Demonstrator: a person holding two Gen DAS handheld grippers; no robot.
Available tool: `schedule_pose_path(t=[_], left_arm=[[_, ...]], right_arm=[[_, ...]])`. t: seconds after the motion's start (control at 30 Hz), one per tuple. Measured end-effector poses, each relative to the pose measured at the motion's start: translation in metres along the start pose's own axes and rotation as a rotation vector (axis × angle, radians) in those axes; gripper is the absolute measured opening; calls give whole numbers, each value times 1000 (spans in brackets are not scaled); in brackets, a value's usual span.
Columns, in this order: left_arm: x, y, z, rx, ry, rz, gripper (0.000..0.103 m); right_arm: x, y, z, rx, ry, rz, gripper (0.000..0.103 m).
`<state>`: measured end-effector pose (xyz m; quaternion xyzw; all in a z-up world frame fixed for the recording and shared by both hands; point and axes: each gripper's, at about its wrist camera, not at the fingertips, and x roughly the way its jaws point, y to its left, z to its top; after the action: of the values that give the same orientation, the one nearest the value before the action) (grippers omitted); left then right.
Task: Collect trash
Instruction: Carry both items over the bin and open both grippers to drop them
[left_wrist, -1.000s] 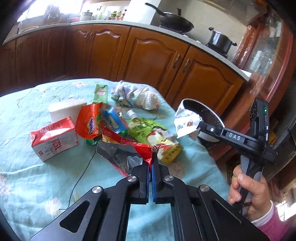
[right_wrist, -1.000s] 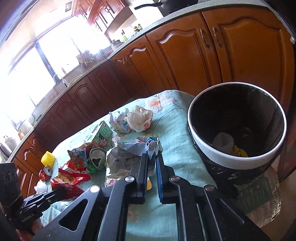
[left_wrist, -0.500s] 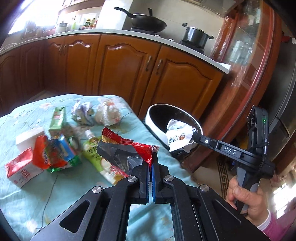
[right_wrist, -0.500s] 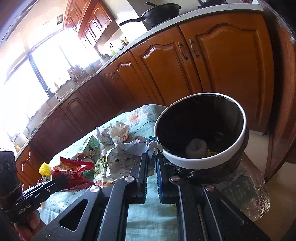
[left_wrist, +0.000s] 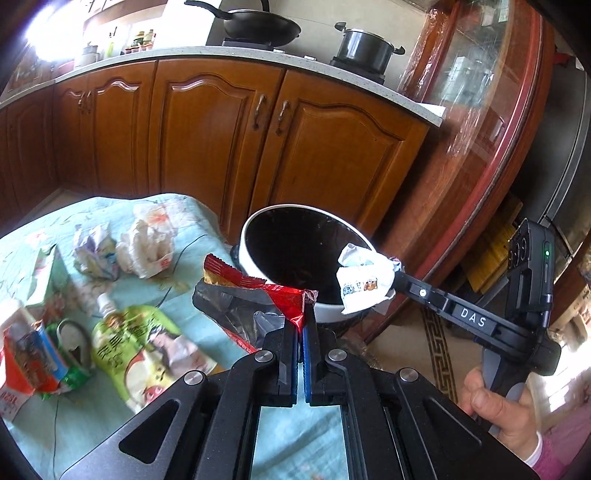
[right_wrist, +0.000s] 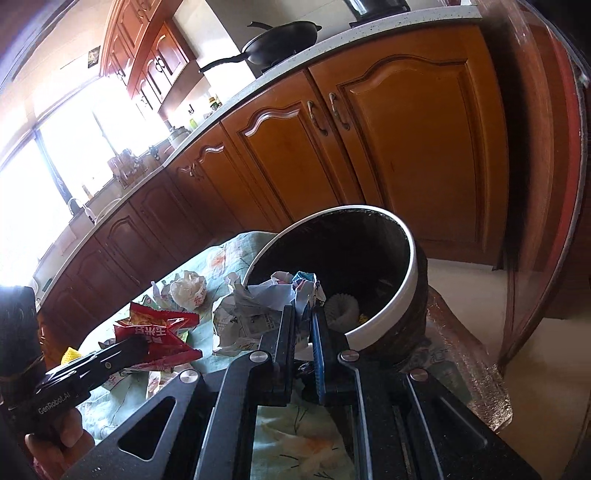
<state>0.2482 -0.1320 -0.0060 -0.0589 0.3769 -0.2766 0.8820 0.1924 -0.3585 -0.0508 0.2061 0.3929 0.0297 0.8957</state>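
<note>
So we've got the crumpled white printed paper wrapper (right_wrist: 255, 314) pinched in the tips of our right hand-held gripper (right_wrist: 303, 314), jaws nearly closed on it. From the left wrist view that same wad (left_wrist: 364, 282) hangs right over the near rim of the round white-rimmed trash bin with a black liner (left_wrist: 280, 221), partly above the dark opening. In the right wrist view the paper bulges out left of the fingers and sits in front of the bin's (right_wrist: 413, 258) mouth, where a white pleated paper cup (right_wrist: 341, 306) and a bit of yellow lie at the bottom.

Our left hand-held gripper (left_wrist: 300, 325) is clamped fully tight on the corner of a torn red snack bag with a silvery-grey inside (left_wrist: 240, 291). The bag sticks up and to the left of the fingertips, just short of the bin's rim. In the right wrist view the red bag (right_wrist: 159, 332) is held above the surface, left of the paper.

Left behind on the surface with the pale teal floral cloth (left_wrist: 184, 266): a green drink pouch with a white cap (left_wrist: 136, 343), a crumpled white tissue wad (left_wrist: 147, 243), a crumpled printed wrapper (left_wrist: 94, 251) and some red and green packets (left_wrist: 33, 365) at the left edge, a bit blurred.

Our right hand (left_wrist: 506, 417) with a pink sleeve grips the handle.
</note>
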Motion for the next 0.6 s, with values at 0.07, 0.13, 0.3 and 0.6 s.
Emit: schedule_pose_path(t=[0.07,0.13,0.3,0.6], left_arm=[[11,-3,10,-5,6,-9,0],[24,-5,19,-4,13,-16,0],[57,-12,38,21,29,-19,0],[115,-16,60,21,83,-6,1]], right_arm=[[1,-5,5,2,-5,-14,9],[2,-11,9,4,-8,-28,9],[9,-24,23,4,-8,-62,9],[34,-36,42,-32,23,-99,10]])
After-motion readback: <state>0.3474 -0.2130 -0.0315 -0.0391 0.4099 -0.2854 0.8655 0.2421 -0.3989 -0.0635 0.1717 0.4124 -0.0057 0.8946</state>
